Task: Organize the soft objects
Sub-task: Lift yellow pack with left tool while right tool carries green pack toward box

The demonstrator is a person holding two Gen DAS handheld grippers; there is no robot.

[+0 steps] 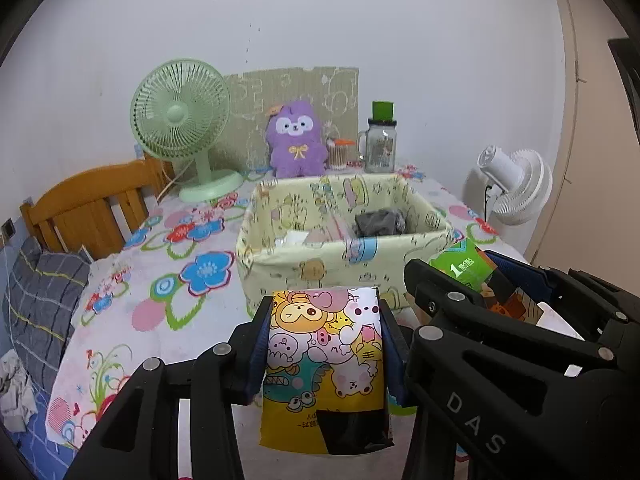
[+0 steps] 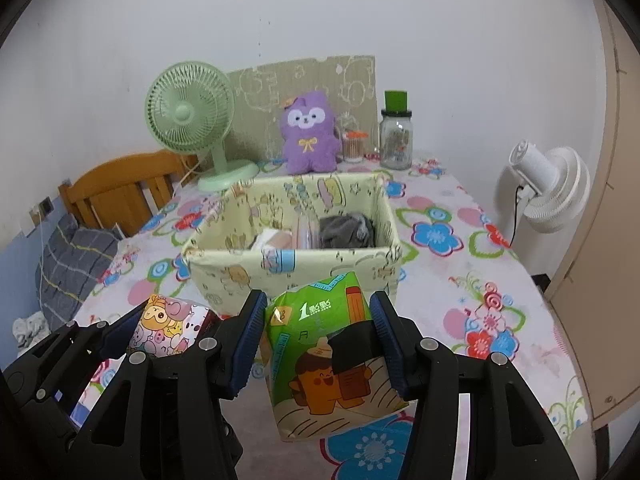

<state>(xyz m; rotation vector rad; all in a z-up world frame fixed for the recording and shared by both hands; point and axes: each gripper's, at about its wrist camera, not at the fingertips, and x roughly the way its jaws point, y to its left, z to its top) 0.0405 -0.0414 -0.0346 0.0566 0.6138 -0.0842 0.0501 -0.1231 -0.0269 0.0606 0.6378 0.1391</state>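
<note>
My left gripper (image 1: 325, 344) is shut on a yellow tissue pack printed with cartoon animals (image 1: 324, 364), held off the table. That pack shows again at the lower left of the right wrist view as the yellow tissue pack (image 2: 168, 330). My right gripper (image 2: 320, 344) is shut on a green tissue pack with an orange cartoon figure (image 2: 324, 360), also lifted; in the left wrist view the green tissue pack (image 1: 464, 268) appears at right. Just beyond both stands a pale yellow fabric box (image 1: 340, 256) (image 2: 288, 264) holding a grey cloth (image 2: 346, 232) and some flat items.
On the flowered tablecloth (image 2: 460, 280), behind the box, stand a green desk fan (image 1: 180, 128), a purple plush toy (image 1: 296, 140), a jar with a green lid (image 1: 380, 144) and a cotton-swab tub (image 1: 338, 154). A white fan (image 2: 552, 188) stands right, a wooden chair (image 1: 88, 204) left.
</note>
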